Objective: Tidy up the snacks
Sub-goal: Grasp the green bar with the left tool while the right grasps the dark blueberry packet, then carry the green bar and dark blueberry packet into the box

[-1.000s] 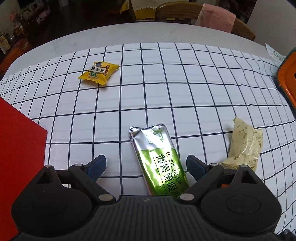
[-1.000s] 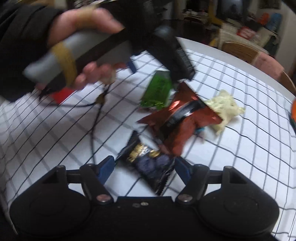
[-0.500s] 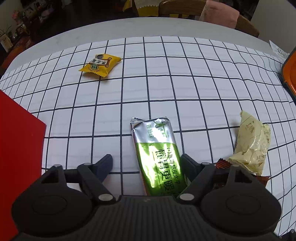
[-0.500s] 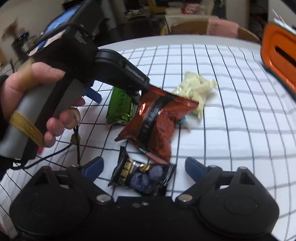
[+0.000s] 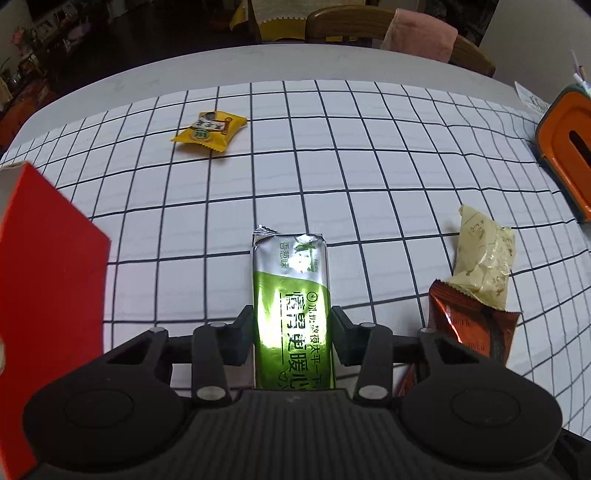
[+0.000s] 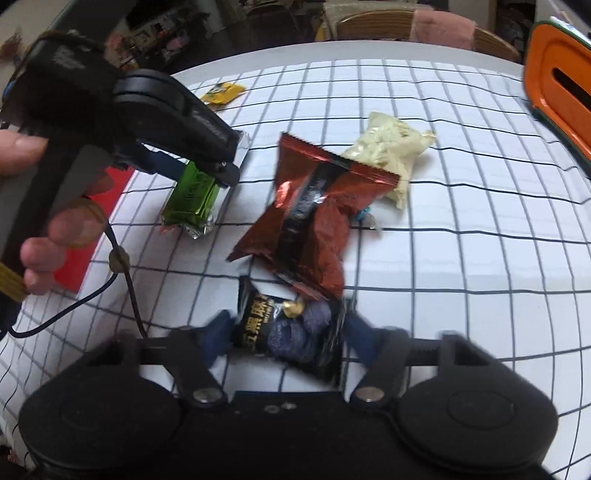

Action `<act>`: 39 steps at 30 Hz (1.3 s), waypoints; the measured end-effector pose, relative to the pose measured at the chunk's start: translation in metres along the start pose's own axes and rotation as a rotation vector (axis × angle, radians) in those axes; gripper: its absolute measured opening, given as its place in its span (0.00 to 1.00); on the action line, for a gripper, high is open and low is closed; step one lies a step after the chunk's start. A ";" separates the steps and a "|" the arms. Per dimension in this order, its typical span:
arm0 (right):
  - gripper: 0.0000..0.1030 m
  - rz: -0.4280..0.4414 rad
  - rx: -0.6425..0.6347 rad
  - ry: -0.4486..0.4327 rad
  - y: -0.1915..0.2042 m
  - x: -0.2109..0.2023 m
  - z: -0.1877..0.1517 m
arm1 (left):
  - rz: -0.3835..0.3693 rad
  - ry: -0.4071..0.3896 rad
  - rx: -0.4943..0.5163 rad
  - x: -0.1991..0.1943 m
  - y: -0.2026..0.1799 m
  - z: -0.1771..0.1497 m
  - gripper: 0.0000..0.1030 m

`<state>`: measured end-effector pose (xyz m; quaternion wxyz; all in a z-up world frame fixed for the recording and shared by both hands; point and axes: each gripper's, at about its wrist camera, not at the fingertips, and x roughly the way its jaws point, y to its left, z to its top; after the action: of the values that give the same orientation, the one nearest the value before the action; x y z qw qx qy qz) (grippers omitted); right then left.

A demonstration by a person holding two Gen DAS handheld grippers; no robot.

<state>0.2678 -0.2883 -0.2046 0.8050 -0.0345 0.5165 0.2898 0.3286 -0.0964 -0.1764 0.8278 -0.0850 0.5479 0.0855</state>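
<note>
My left gripper [image 5: 291, 328] is shut on the long green snack bar [image 5: 290, 291], which lies on the checked tablecloth; the bar also shows in the right wrist view [image 6: 192, 192] under the left gripper. My right gripper [image 6: 286, 332] is shut on a black snack packet [image 6: 291, 328] with purple pieces printed on it. A dark red foil bag [image 6: 314, 225] lies just beyond it, also in the left wrist view [image 5: 469, 325]. A pale cream packet [image 5: 484, 258] [image 6: 388, 151] partly overlaps the red bag. A small yellow packet [image 5: 208, 131] [image 6: 221, 92] lies farther back.
A red box [image 5: 44, 295] stands at the left, also in the right wrist view [image 6: 88, 236]. An orange container [image 5: 565, 147] [image 6: 557, 81] sits at the right edge of the table. Wooden chairs [image 5: 354, 26] with a pink cloth stand beyond the far edge.
Both grippers have closed: the left one onto the green bar, the right one onto the black packet. The right view swung so the left gripper sits further left.
</note>
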 end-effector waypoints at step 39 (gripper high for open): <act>0.70 0.038 -0.655 0.114 0.035 -0.032 -0.023 | -0.247 -0.176 -0.053 -0.180 0.092 -0.157 0.41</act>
<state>0.2219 -0.2809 -0.1790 0.7152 -0.2980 0.4408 0.4532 0.0979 -0.0523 -0.0753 0.8743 -0.1660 0.4562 0.0046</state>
